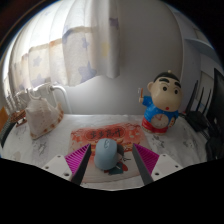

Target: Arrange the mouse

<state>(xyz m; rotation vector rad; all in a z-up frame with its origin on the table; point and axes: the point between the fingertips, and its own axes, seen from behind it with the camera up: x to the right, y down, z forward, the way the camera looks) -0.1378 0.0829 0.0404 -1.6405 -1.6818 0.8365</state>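
Note:
A light blue mouse lies on a patterned mouse pad with red and pink print on the table. My gripper is low over the pad with the mouse between its fingers. The left pink pad is close to the mouse's left side. The right pad stands apart from it with a visible gap. The fingers are open and the mouse rests on the pad.
A white teapot stands beyond the fingers to the left. A cartoon boy figure stands beyond to the right. White curtains hang behind the table. A dark object is at the far right.

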